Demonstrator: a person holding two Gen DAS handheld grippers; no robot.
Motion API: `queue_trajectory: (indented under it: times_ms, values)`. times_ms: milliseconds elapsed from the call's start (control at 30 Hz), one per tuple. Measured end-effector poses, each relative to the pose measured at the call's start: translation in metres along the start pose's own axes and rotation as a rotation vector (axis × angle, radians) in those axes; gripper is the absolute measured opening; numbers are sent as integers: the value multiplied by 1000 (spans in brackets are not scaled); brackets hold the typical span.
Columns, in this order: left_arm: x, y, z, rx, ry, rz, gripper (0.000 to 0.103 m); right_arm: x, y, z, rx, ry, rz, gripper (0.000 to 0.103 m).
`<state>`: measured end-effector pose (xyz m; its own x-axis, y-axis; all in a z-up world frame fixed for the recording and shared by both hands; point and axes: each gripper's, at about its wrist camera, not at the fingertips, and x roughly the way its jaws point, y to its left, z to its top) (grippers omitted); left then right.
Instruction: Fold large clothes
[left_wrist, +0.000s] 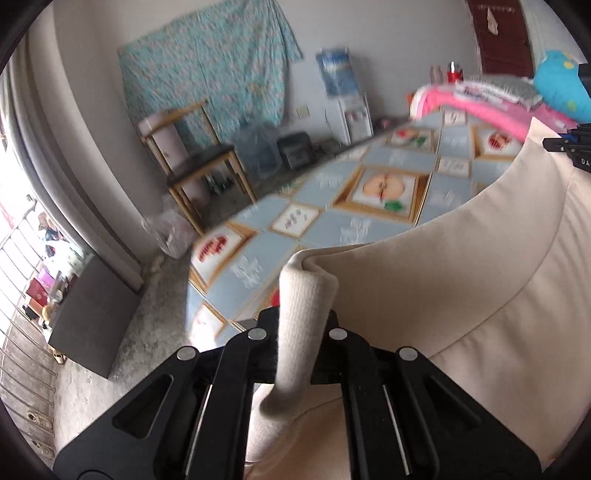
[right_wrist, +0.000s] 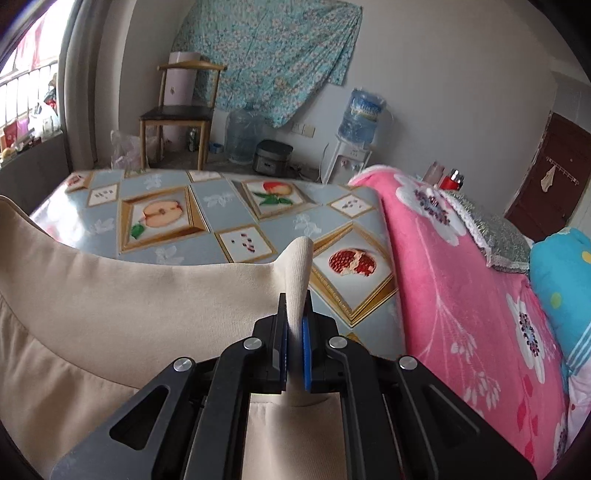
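Note:
A large beige garment (left_wrist: 461, 295) lies stretched across the near part of a table covered with a fruit-patterned cloth (left_wrist: 332, 221). My left gripper (left_wrist: 299, 328) is shut on one ribbed corner of the garment, which bunches up between its fingers. My right gripper (right_wrist: 295, 325) is shut on the other corner of the beige garment (right_wrist: 147, 302), with a fold sticking up above the blue pads. The right gripper's black body shows at the right edge of the left wrist view (left_wrist: 572, 147). The garment's edge hangs taut between the two grippers, above the tablecloth (right_wrist: 229, 221).
A pink flowered blanket (right_wrist: 461, 295) with a grey cushion (right_wrist: 495, 232) and a blue pillow (right_wrist: 565, 273) lies along the table's right side. Beyond the table stand a wooden chair (right_wrist: 181, 110), water bottles, a water dispenser (right_wrist: 351, 158) and a rice cooker (right_wrist: 271, 155).

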<state>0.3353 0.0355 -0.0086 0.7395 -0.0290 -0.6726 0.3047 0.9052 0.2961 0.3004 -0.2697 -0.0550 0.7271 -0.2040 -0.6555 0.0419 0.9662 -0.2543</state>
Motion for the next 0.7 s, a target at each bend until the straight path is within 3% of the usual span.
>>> queue_trajectory:
  times_ms: [100, 267, 333, 367, 433, 467, 500, 633, 700]
  values:
    - [35, -4, -10, 7, 59, -18, 5, 33, 7, -8, -19, 67, 8, 6]
    - [49, 2, -15, -6, 72, -51, 5, 37, 8, -11, -13, 68, 19, 6]
    - [56, 4, -16, -15, 105, -75, 10, 45, 4, -13, -1, 109, 43, 6]
    - [57, 7, -16, -26, 114, -83, 13, 50, 1, -12, 8, 127, 51, 10]
    - [55, 17, -15, -64, 119, -77, 33, 50, -10, -11, 45, 140, 35, 19]
    - [52, 25, -14, -95, 116, -74, 36, 49, -20, -11, 76, 143, 24, 28]
    - [49, 34, -13, -126, 111, -59, 37, 45, -31, -11, 116, 137, 33, 35]
    - [30, 76, -17, -250, 106, 39, 36, 17, -75, -15, 258, 122, -4, 36]
    - [12, 85, -17, -274, 78, 41, 35, -3, -86, -17, 295, 95, 22, 38]
